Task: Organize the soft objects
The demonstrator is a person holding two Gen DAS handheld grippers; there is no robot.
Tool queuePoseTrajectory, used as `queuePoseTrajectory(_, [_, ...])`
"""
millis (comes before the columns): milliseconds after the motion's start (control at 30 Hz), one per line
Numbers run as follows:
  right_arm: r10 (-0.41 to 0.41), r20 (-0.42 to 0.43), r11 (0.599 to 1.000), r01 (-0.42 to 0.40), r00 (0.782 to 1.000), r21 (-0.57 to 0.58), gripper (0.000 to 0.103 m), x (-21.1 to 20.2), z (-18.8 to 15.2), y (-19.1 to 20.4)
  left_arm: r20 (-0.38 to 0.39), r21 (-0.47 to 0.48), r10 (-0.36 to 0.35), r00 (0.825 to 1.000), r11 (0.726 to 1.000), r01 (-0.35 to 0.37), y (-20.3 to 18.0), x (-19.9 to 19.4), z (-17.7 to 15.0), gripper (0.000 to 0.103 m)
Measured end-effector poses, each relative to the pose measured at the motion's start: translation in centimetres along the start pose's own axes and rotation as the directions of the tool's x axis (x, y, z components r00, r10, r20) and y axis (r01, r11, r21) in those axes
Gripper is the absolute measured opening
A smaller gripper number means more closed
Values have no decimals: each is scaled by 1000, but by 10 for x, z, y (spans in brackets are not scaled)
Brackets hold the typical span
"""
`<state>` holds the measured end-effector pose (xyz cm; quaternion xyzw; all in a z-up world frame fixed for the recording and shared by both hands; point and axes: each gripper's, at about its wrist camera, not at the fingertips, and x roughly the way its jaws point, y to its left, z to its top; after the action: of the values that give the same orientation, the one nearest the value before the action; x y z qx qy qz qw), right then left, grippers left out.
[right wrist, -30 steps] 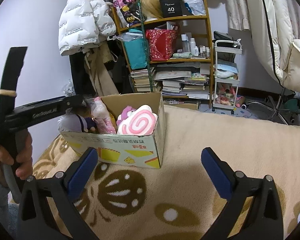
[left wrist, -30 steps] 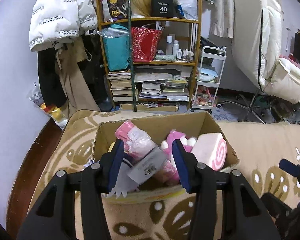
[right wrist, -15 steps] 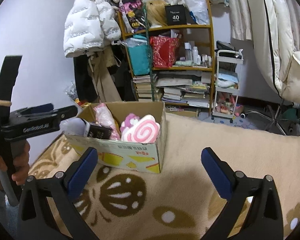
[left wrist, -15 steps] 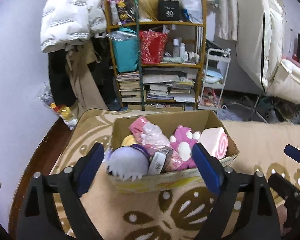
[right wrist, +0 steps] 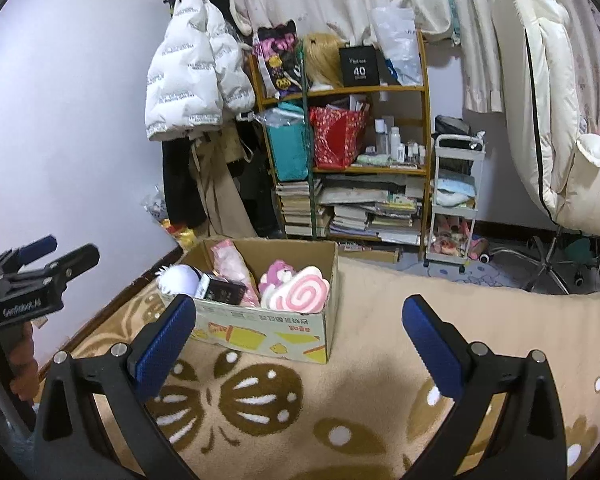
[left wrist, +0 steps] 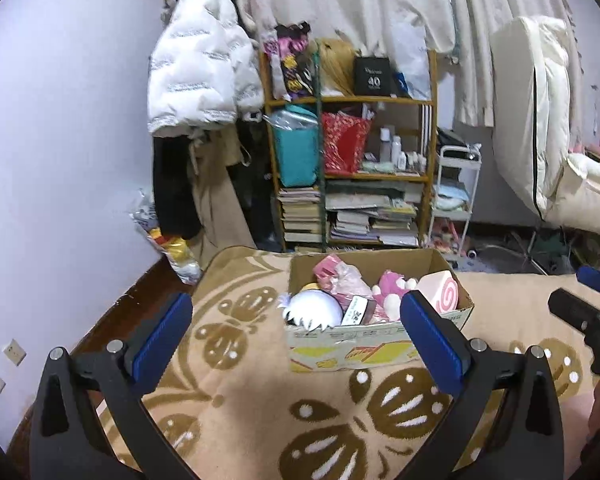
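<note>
A cardboard box (left wrist: 376, 340) (right wrist: 260, 326) stands on the beige patterned blanket (left wrist: 260, 408). It holds soft toys: a white-haired plush head (left wrist: 314, 312) (right wrist: 179, 280) with a black tag, a pink bagged toy (left wrist: 340, 276) (right wrist: 230, 260), a magenta plush (left wrist: 390, 284) (right wrist: 278, 272) and a pink swirl roll cushion (left wrist: 440, 291) (right wrist: 300, 294). My left gripper (left wrist: 296, 332) is open and empty, short of the box. My right gripper (right wrist: 298, 330) is open and empty, further back on the blanket. The left gripper also shows in the right wrist view (right wrist: 40, 268).
A cluttered shelf (left wrist: 352, 172) with books, bags and bottles stands behind the box. A white jacket (left wrist: 200, 80) hangs at left. A white trolley (left wrist: 454, 200) and a folded mattress (left wrist: 540, 140) are at right. The wooden floor edge (left wrist: 112, 320) borders the blanket.
My left gripper opened, let the white-haired plush drop into the box, then drew back and up. My right gripper stayed open and backed away slightly.
</note>
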<state>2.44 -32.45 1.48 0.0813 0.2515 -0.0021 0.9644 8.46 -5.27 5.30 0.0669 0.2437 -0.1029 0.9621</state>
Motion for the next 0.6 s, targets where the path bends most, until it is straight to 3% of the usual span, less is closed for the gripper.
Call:
queuePoseTrajectory(333, [7, 72, 1000, -5, 997, -24, 103, -32, -6, 6, 74, -85, 32, 997, 996, -25, 20, -43, -36, 103])
queuePoseTrajectory(600, [14, 95, 999, -10, 995, -42, 103, -45, -15, 9, 96, -71, 55, 994, 996, -49, 24, -60, -68, 103])
